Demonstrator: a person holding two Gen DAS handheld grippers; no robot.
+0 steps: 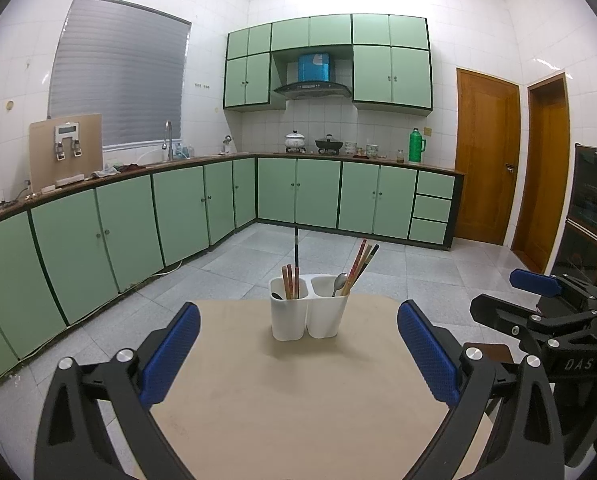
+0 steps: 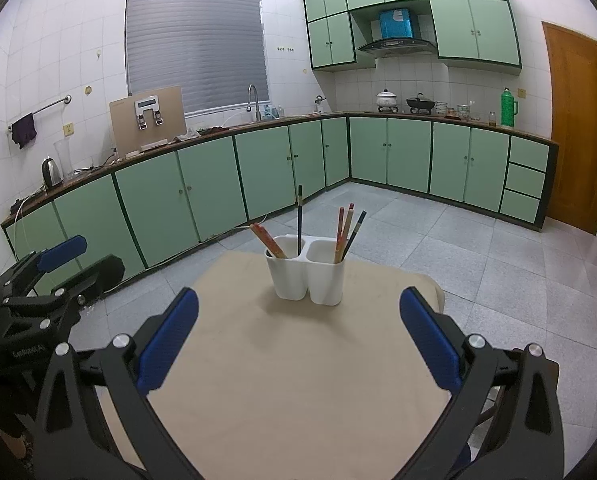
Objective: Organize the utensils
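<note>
Standing near the far edge of a beige counter [image 1: 298, 400]: white two-pocket holder [image 1: 308, 312]. Left tool [image 1: 298, 354] and right tool [image 2: 298, 338] both hover over the near side, well apart from it, jaws spread wide, nothing gripped. Left pocket: reddish chopsticks [image 1: 290, 287], one tall dark chopstick [image 1: 296, 248], a dark spoon bowl. Right pocket: leaning chopstick bundle [image 1: 360, 264], metal spoon [image 1: 339, 282].

Home kitchen: green cabinets [image 2: 202, 184], range hood [image 2: 396, 45] (pots beneath), sink faucet [image 2: 253, 100].
</note>
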